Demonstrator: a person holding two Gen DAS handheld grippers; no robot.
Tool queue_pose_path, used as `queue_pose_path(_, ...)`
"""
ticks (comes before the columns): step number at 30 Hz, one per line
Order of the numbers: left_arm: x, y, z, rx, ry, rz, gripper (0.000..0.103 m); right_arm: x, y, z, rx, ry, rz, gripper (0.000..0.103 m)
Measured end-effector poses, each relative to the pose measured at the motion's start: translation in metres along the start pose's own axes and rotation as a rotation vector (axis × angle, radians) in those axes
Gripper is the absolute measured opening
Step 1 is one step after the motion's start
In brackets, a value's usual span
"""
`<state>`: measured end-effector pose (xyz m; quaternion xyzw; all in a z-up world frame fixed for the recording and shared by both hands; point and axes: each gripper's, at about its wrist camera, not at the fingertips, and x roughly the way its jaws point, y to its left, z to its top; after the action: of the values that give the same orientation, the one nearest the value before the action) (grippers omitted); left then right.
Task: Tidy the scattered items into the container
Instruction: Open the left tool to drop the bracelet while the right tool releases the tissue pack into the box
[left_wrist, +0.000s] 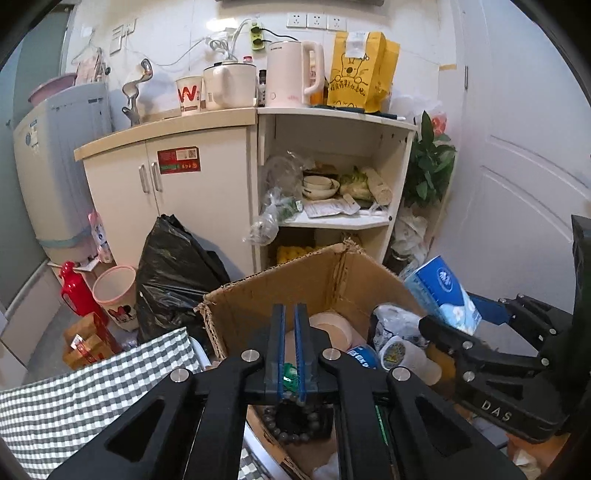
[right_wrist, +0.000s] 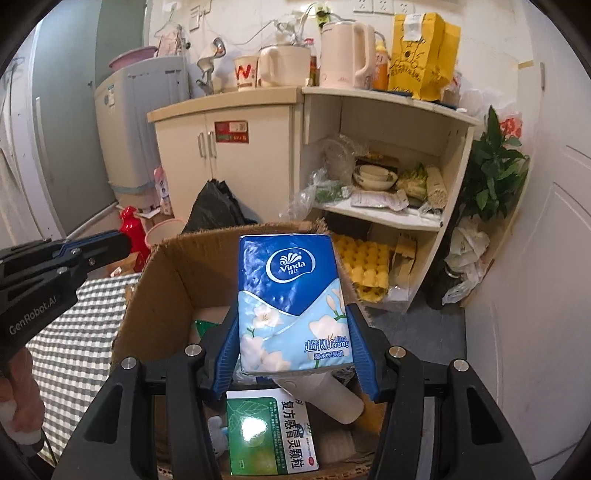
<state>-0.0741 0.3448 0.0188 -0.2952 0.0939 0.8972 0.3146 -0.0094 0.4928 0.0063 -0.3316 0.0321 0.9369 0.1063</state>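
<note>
Right wrist view: right gripper (right_wrist: 293, 345) clamps a blue Vinda tissue pack (right_wrist: 291, 302) — glossy, white flowers — above the cardboard box (right_wrist: 173, 266); left gripper (left_wrist: 290, 354) nearly closed, empty.

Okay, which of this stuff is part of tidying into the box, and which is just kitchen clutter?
Part of the job:
- tissue pack, held in the right tongs
- cardboard box
- green medicine box, already inside
- bead bracelet, inside
- left tongs, closed

Just lying about:
- kettle
- yellow bag
- black rubbish bag
- red bottle
</note>
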Motion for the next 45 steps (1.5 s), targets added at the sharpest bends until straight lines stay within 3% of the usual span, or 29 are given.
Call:
queue_pose_path(10, 0.009, 0.000, -0.005, -0.007, 0.024, 0.000, 0.005, 0.024, 0.007, -0.009, -0.011, 0.058, 0.019, 0.055)
queue_pose_path(13, 0.006, 0.002, -0.003, -0.011, 0.019, 0.005, 0.005, 0.020, 0.010, -0.010, -0.015, 0.051, 0.016, 0.062)
queue_pose_path(24, -0.030, 0.010, 0.004, -0.016, -0.031, 0.028, 0.005, -0.018, 0.020, 0.004, -0.008, -0.055, -0.003, 0.071)
queue_pose_path(32, -0.064, 0.017, 0.005, -0.022, -0.075, 0.059, 0.005, -0.051, 0.032, 0.010, 0.002, -0.150, 0.007, 0.071)
queue_pose_path(45, -0.126, 0.054, -0.011, -0.074, -0.135, 0.182, 0.005, -0.080, 0.069, 0.016, -0.017, -0.221, 0.086, 0.078)
